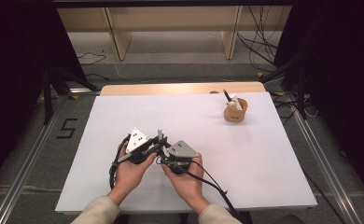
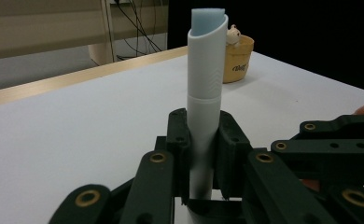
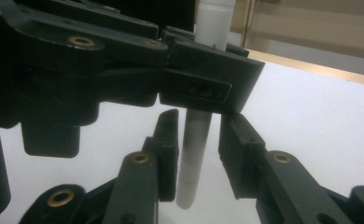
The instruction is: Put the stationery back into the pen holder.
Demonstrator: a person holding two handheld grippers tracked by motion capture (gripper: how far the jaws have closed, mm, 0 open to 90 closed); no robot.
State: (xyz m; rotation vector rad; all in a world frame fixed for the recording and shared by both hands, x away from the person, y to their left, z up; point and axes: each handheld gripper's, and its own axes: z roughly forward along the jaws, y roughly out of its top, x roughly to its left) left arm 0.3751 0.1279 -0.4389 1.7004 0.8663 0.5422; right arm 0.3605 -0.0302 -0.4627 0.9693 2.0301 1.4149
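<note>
Near the tabletop's [image 1: 264, 158] front edge, our left tongs [image 2: 203, 154] pinch the upright white marker [image 2: 207, 93], its lower end standing between our spread right tongs [image 3: 196, 154].

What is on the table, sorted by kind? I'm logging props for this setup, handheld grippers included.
White tube held upright: 1
Tan cup with items inside: 1
Handheld grippers: 2, left gripper and right gripper
Total: 4

"5" taped on floor [image 1: 67, 128]; cup [image 2: 237, 60] logo unreadable.
</note>
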